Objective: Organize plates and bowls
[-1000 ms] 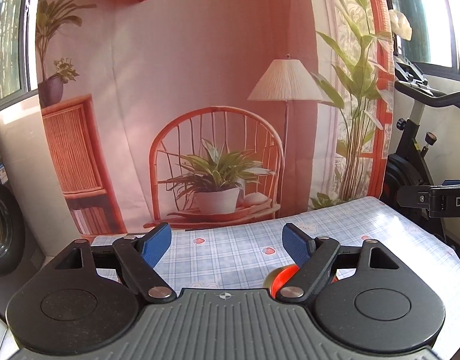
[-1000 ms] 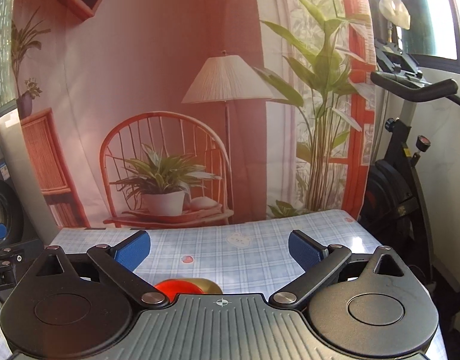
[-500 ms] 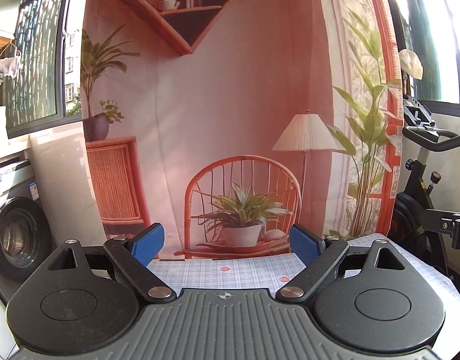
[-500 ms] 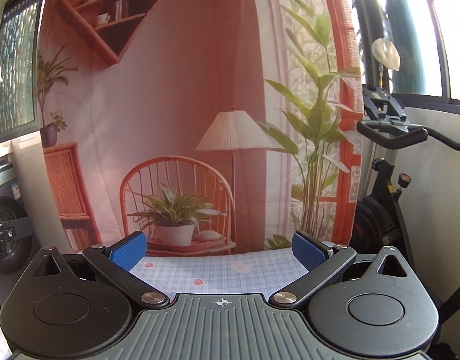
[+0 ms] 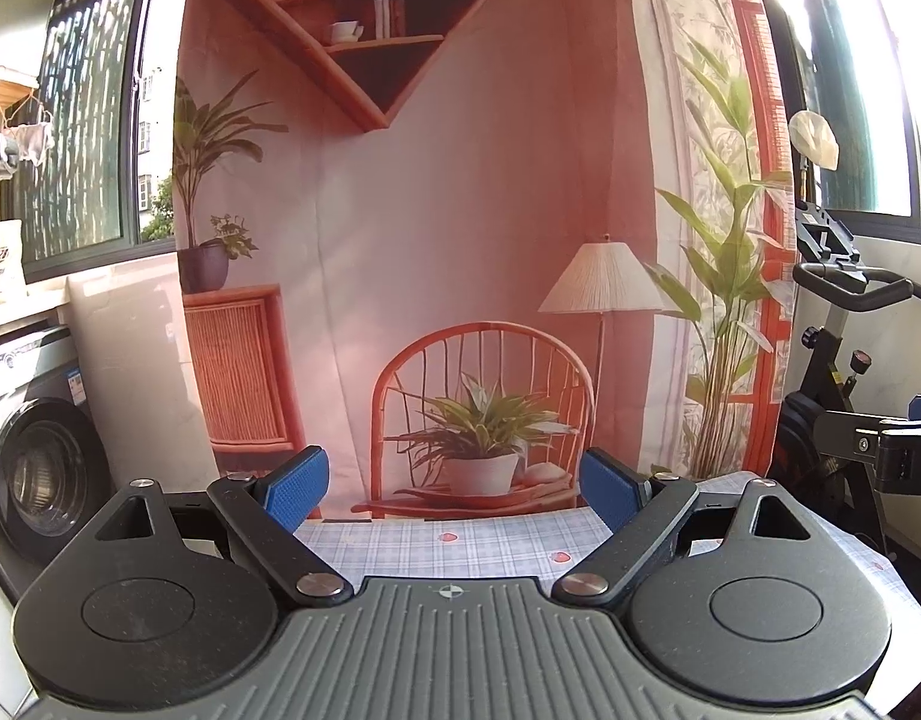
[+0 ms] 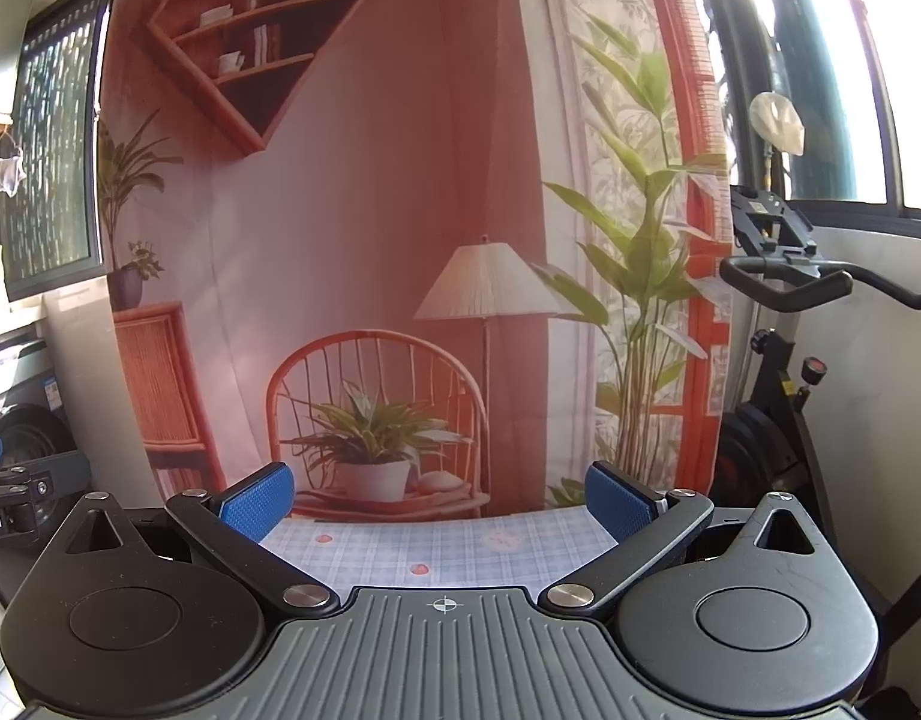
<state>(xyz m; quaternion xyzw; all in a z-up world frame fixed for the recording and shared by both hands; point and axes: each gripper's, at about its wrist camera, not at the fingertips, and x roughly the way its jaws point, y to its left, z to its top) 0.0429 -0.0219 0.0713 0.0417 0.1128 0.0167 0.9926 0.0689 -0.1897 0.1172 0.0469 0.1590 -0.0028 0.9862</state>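
No plate or bowl shows in either view. In the left wrist view my left gripper point(image 5: 454, 489) is open, its blue pads point(image 5: 295, 486) wide apart with nothing between them. It hangs above the near part of the table with the blue checked cloth point(image 5: 460, 546) and points almost level at the backdrop. In the right wrist view my right gripper point(image 6: 439, 504) is also open and empty, above the same checked cloth point(image 6: 448, 546). Whatever lies on the table below the grippers is hidden by their bodies.
A printed backdrop point(image 5: 460, 210) showing a chair, a plant and a lamp hangs at the table's far edge. An exercise bike point(image 6: 784, 312) stands to the right of the table. A washing machine point(image 5: 40, 474) stands to the left.
Both grippers have risen and drawn back from the table. The red and gold dish seen just under them a second ago has dropped out of view. The left jaws have widened slightly.
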